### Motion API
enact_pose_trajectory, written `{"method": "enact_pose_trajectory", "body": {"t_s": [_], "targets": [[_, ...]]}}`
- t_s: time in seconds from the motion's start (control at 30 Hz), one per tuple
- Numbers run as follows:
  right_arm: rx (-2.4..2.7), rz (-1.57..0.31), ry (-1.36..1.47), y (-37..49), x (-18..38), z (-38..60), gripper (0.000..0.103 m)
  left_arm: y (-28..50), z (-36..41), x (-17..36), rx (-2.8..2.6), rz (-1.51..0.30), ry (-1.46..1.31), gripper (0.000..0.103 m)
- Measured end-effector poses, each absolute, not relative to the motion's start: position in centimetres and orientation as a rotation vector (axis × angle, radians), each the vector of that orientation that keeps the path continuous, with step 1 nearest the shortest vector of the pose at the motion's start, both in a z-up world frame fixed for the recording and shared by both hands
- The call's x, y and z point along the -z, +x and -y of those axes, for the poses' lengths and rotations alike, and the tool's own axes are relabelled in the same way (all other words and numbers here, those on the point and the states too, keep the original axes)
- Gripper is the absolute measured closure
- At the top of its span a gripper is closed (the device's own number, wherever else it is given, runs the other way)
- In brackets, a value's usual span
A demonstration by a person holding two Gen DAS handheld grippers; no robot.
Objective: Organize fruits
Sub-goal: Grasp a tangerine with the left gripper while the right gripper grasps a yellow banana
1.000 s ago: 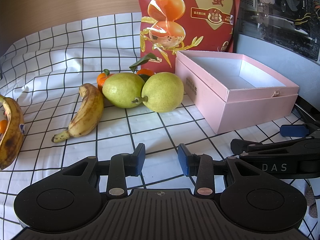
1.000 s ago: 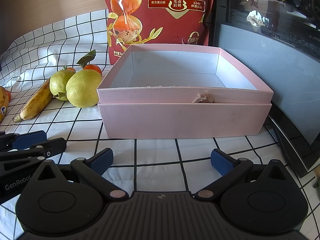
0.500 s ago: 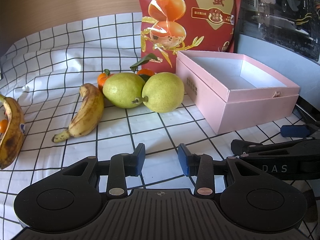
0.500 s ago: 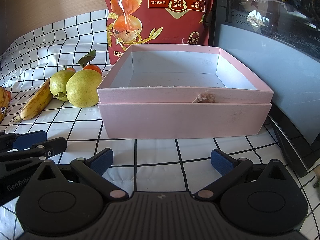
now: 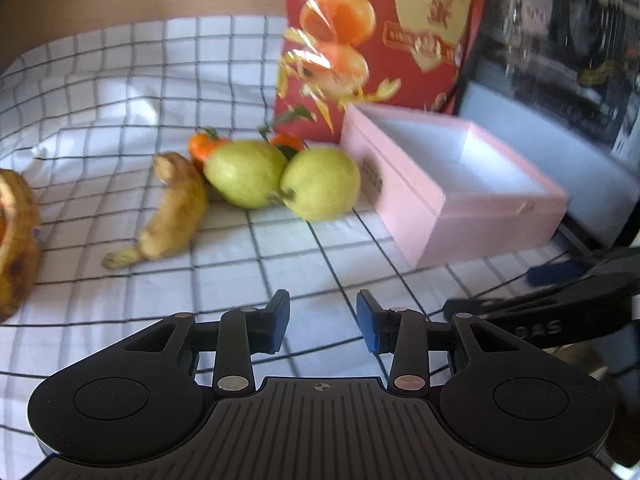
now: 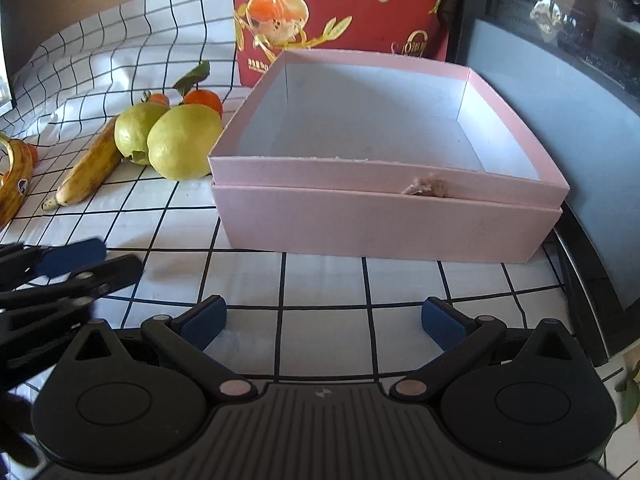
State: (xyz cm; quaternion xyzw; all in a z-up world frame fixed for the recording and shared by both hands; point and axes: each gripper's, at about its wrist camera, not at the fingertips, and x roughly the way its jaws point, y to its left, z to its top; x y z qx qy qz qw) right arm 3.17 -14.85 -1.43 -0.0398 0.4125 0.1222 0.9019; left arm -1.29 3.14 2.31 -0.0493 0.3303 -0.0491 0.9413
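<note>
Two green pears (image 5: pixel 246 172) (image 5: pixel 322 184) lie touching each other on the checked cloth, with two leafy tangerines (image 5: pixel 204 146) (image 5: pixel 286 142) behind them. A spotted banana (image 5: pixel 172 212) lies to their left, another banana (image 5: pixel 16 248) at the left edge. An empty pink box (image 5: pixel 452 184) (image 6: pixel 384 216) stands open to the right of the pears (image 6: pixel 184 142). My left gripper (image 5: pixel 323 322) hangs open over the cloth, short of the pears, with nothing between its fingers. My right gripper (image 6: pixel 323 320) is wide open in front of the box, holding nothing.
A tall red snack bag (image 5: pixel 380 40) stands behind the box and fruit. A dark case with a grey panel (image 6: pixel 560 100) closes off the right side. The checked cloth (image 5: pixel 100 100) rises in folds at the back left. Each gripper shows at the other's side (image 6: pixel 72 258).
The left gripper has lifted and shifted, so its view is blurred and the fruit sits lower in it. The right gripper has tipped downward, looking more into the box. Both stay open.
</note>
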Motion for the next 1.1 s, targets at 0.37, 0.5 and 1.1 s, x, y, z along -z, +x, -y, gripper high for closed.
{"method": "enact_pose_trajectory", "body": {"t_s": [0.37,0.5,1.1], "targets": [[-0.502,-0.771,-0.182,0.9,-2.0,7.3,0.005,-4.2,-20.3,-8.4,-0.350,-0.631,-0.200,0.062],[-0.675,-0.723,-0.177,1.8,-4.8,0.3,0.005,-5.4,-25.2,-8.6,-0.428,-0.638,-0.241,0.062],[-0.830,-0.854,-0.112,9.0,-0.8,-17.9,0.046,-7.4,-31.8,-5.6,-0.337,-0.683,-0.390,0.063]]}}
